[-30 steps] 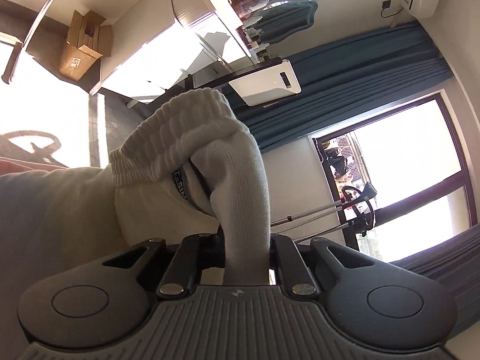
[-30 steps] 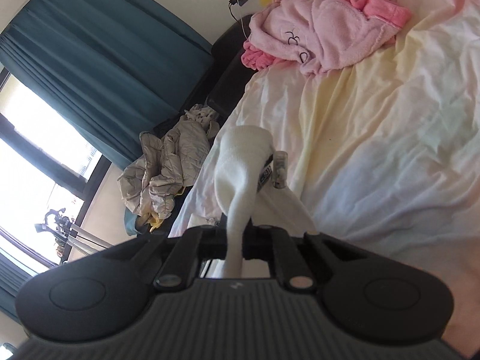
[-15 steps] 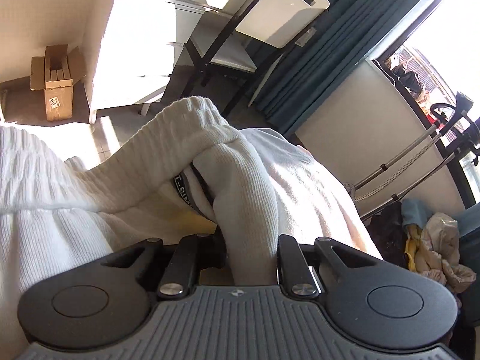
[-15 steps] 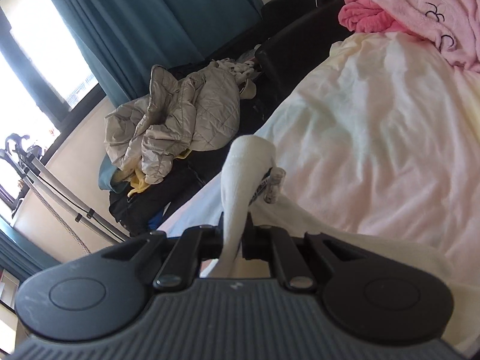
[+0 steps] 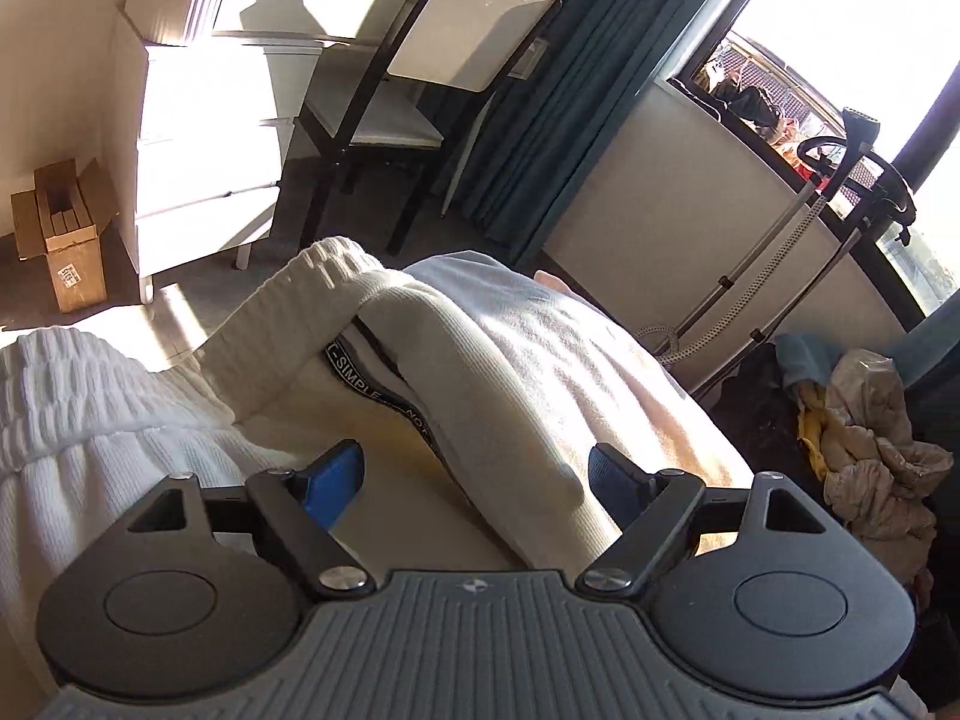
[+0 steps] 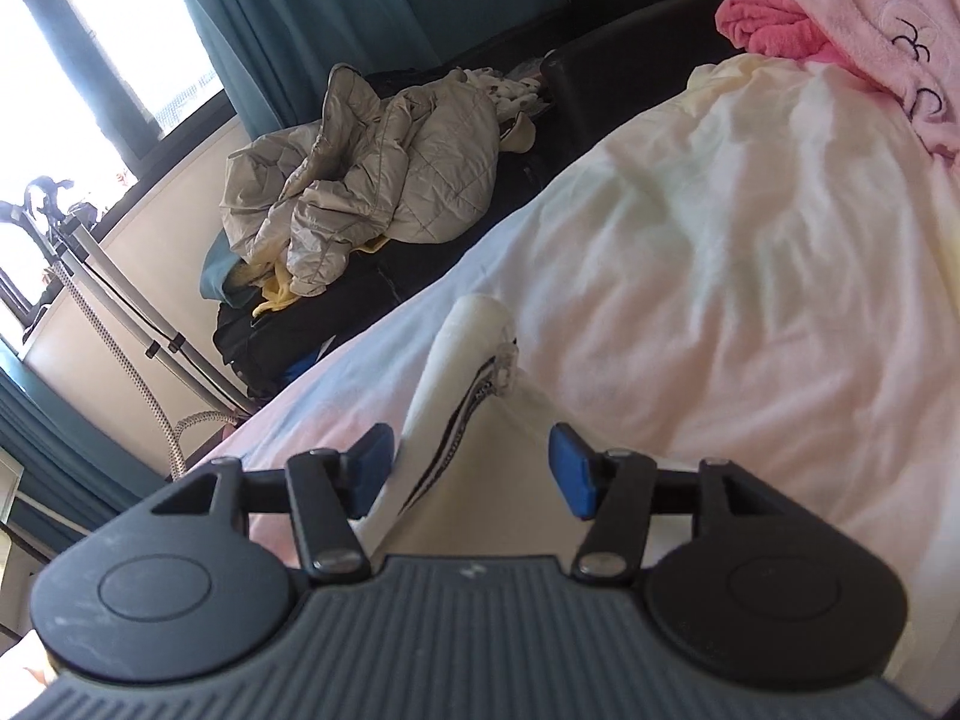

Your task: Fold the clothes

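left gripper [image 5: 477,483]: jaws spread, nothing pinched | ribbed white garment [image 5: 492,372] lies between the blue pads, ahead, long axis running away from jaws | right gripper [image 6: 471,471]: jaws spread, folded edge [image 6: 462,372] between them, free | both equally near | soft knit, elastic waistband [image 5: 300,312], lettered black tape | beyond: rumpled bedsheet [image 6: 750,252]

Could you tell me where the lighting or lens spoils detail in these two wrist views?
Left wrist view: sun blows out the white drawer unit and window; fisheye bends the steamer pole. Right wrist view: window overexposed, bedsheet soft and washed out, pink robe slightly blurred.
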A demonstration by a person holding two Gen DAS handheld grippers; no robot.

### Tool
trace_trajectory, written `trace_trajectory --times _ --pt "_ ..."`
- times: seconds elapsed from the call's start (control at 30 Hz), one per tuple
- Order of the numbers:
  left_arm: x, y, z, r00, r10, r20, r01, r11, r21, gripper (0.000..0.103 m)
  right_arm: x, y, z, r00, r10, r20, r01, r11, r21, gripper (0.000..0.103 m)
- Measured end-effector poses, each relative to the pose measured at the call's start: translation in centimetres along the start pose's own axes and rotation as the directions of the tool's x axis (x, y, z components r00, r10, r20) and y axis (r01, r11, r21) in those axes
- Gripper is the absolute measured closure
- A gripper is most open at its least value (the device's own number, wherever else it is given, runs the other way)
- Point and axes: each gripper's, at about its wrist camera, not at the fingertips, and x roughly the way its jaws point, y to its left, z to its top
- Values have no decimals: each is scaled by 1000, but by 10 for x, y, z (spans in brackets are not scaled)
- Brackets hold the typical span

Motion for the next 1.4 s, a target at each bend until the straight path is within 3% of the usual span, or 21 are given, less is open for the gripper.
trace_trajectory --times 0.07,0.2,0.3,0.43,0.53,0.63,0.7,0.8,0.87,0.97,1.0,1.07,1.1,1.17,1.4 --pt "-29 10 -8 999 -50 21 50 999 -20 10 -28 -12 -4 1000 18 -18 -17 998 63 44" --pt "-78 47 -30 998 -54 30 57 993 -99 8 -74 -36 -17 997 57 -50 -51 993 102 37" --pt "-103 90 -41 999 -55 -3 52 973 -226 8 -100 -62 -31 992 74 -99 -57 984 166 34" --pt "-112 139 -52 996 -58 -72 29 937 -347 8 -112 -85 -51 974 142 -177 -96 964 248 26" --pt "-97 160 -55 989 -101 -111 47 912 -408 9 -106 -91 -60 965 184 -186 -127 951 282 25" --pt "-78 159 -51 987 -139 -78 101 925 -368 10 -90 -91 -63 957 244 -159 -182 927 328 25" --pt "-64 148 -50 988 -144 -62 119 946 -302 10 -76 -87 -64 963 196 -186 -133 944 303 25" --pt "-42 131 -52 985 -168 -47 151 958 -245 14 -57 -83 -65 972 139 -190 -82 958 276 26" --pt "-26 117 -52 983 -180 -44 165 959 -231 31 -51 -79 -63 979 116 -167 -59 949 310 24" --pt "-15 98 -51 993 -120 -11 115 973 -200 45 -36 -68 -55 983 82 -164 -37 964 263 18" --pt "-16 94 -50 994 -107 6 106 975 -195 48 -34 -66 -54 986 53 -159 -14 971 238 23" --pt "-19 85 -48 996 -82 41 88 978 -187 65 -28 -62 -52 989 -7 -146 35 981 189 58" --pt "-21 83 -46 996 -76 51 84 978 -191 70 -27 -63 -52 990 -6 -139 31 984 177 89" --pt "-31 82 -41 995 -75 63 87 972 -220 81 -29 -66 -50 992 3 -127 20 983 180 95" --pt "-90 66 -19 987 -106 117 132 961 -242 85 -96 -52 -21 999 43 15 -45 988 150 99"
